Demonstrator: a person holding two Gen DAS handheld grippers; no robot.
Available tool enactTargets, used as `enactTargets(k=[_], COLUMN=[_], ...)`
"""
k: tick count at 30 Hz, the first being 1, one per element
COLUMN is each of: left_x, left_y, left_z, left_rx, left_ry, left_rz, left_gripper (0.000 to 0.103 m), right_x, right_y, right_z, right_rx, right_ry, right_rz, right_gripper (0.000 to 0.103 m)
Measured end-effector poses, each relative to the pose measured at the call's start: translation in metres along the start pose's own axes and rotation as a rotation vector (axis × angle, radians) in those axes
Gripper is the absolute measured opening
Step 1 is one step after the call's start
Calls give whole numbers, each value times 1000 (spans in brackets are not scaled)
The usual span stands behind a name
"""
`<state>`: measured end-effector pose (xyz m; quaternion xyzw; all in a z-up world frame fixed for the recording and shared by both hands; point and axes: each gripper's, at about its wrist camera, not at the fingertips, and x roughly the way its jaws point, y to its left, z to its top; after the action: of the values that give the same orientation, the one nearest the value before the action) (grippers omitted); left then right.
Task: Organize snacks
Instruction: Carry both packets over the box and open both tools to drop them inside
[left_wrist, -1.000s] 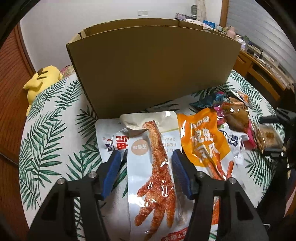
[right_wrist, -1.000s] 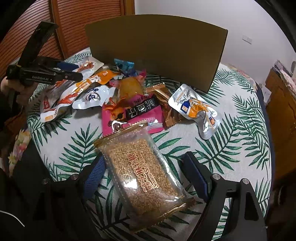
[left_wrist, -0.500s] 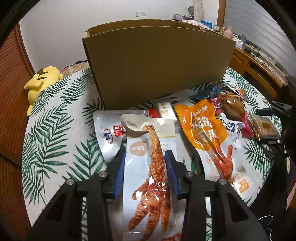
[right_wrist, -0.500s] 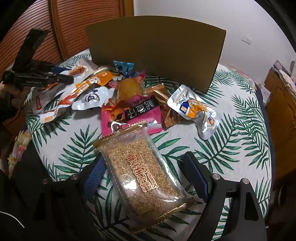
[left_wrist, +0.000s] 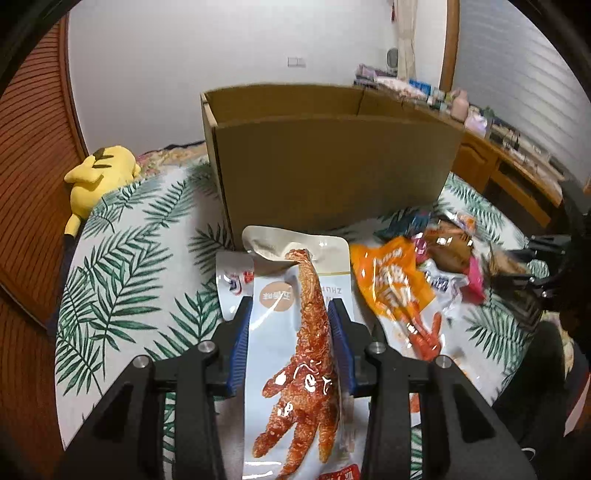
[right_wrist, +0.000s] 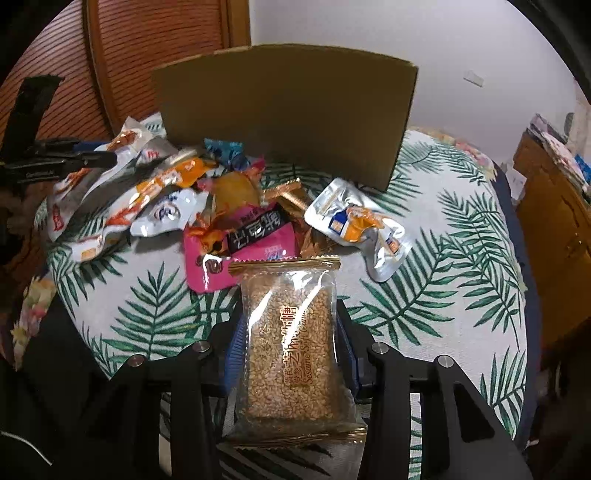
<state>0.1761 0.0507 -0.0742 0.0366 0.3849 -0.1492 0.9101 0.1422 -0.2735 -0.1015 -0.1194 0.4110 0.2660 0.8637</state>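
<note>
**Both grippers clamping snack packs in front of the box**

At lower centre of its view, the left gripper (left_wrist: 291, 314) is pinching a white chicken-foot pouch (left_wrist: 299, 343). The right gripper (right_wrist: 290, 325) is squeezing a clear sesame bar pack (right_wrist: 291, 350) reading "Sesame Soft Candy". Beyond, a pink packet (right_wrist: 240, 251) and silver pouch (right_wrist: 362, 229) are lying on the leaf-print tablecloth (right_wrist: 443, 266). Farthest, the cardboard box (right_wrist: 284, 114) is standing upright at upper centre.

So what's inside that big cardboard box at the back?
From the left wrist view, only the cardboard box rim and bare brown inner walls show. Its front wall hides the bottom, so any snacks inside cannot be seen.
</note>
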Motion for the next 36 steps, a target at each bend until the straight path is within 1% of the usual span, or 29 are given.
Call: enactTargets(k=[5, 10, 14, 20, 27, 31, 36], left_x=[-13, -30, -47, -56, -52, -43, -22], left_y=[2, 5, 4, 6, 11, 13, 14], left_z=[9, 26, 55, 103, 151, 174, 202], left_rx=[-39, -73, -63, -30, 5, 19, 37], left_ry=[-75, -154, -209, -261, -306, -318, -320], left_rz=[-19, -48, -65, -67, -73, -77, -68], left_gripper=[39, 39, 39, 39, 39, 39, 39], right_x=[-16, -33, -49, -68, -70, -63, -49], right_y=[-2, -3, -4, -7, -10, -15, -14], right_z=[7, 22, 46, 89, 141, 171, 203], right_rx=[29, 44, 42, 18, -18, -23, -44], right_ry=[-45, -86, -129, -203, -262, -289, -310], right_rz=[-17, -29, -31, -47, -47, -34, -32], right_gripper=[43, 43, 44, 44, 44, 44, 44])
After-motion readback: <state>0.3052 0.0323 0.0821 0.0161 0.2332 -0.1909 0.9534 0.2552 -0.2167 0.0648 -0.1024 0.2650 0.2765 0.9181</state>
